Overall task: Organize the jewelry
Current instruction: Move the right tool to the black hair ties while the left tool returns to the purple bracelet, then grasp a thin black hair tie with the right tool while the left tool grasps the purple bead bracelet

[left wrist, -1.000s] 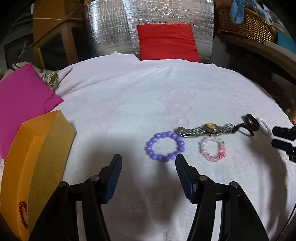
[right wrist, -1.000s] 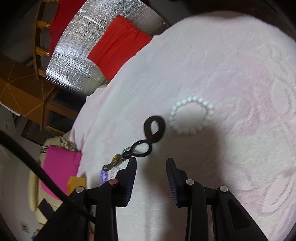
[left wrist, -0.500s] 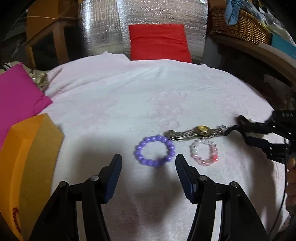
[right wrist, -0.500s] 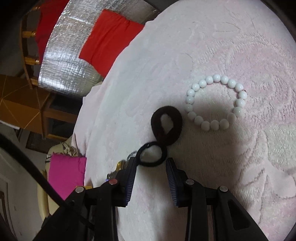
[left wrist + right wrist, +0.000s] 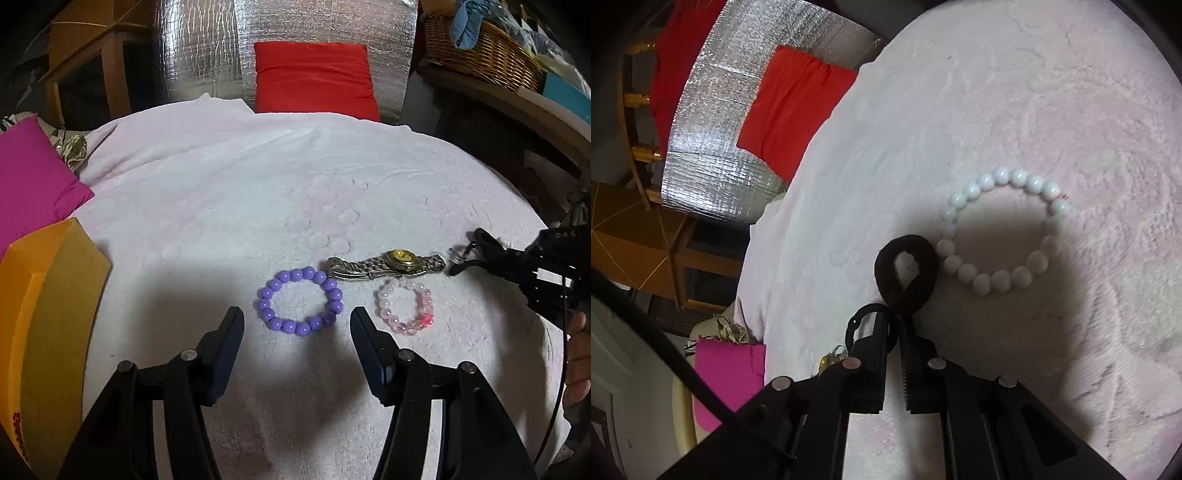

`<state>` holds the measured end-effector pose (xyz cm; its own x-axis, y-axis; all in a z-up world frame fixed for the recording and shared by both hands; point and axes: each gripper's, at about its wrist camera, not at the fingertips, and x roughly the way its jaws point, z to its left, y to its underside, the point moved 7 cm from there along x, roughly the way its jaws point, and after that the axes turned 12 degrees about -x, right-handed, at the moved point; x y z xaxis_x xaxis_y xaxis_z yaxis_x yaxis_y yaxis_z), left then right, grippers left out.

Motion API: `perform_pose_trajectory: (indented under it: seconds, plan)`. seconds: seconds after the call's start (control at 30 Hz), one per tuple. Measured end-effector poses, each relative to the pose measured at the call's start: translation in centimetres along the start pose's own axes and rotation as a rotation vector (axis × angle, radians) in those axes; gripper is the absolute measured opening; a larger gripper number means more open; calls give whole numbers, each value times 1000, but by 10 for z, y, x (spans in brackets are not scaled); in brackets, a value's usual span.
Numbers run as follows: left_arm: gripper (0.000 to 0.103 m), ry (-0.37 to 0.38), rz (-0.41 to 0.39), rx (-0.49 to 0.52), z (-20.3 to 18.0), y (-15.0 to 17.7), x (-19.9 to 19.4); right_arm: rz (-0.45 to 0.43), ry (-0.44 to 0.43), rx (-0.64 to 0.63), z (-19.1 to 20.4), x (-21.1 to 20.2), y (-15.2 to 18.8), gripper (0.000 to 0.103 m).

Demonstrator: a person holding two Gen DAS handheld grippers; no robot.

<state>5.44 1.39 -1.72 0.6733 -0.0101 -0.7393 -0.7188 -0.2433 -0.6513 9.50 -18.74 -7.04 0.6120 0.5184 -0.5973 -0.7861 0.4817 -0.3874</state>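
Observation:
On a pale pink blanket (image 5: 258, 192) lie a purple bead bracelet (image 5: 300, 300), a metal watch (image 5: 386, 263) and a pink bead bracelet (image 5: 404, 307). My left gripper (image 5: 295, 328) is open, just short of the purple bracelet. My right gripper (image 5: 894, 325) is shut on a thin black hair tie (image 5: 866, 321); it also shows in the left wrist view (image 5: 480, 243). A thick dark brown hair tie (image 5: 907, 275) lies at its tips, touching a white bead bracelet (image 5: 1004, 229).
An orange box (image 5: 48, 314) with a red bead bracelet (image 5: 18, 430) inside stands at the left. A magenta cushion (image 5: 33, 181) lies behind it, a red cushion (image 5: 314, 77) at the back. A wicker basket (image 5: 480, 55) sits on a shelf at the right.
My right gripper moved forward onto the hair ties and shut on the thin black one. My left gripper drifted right and a little closer to the purple bracelet, still open.

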Motion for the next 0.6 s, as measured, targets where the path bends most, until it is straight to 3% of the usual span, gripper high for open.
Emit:
perform_pose_trajectory:
  seconds: [0.17,0.3,0.6]
  plan:
    - [60,49,35,-32,1,2,5,-19,-10,-8,-4,-15,-3,8]
    - [52,82,56,-64,1,4,7,-19,-27,-8,-5,-25,-2,8]
    - [52,62,34,-68,-3,0,15,5,-41,-1,-13,-39,5,9]
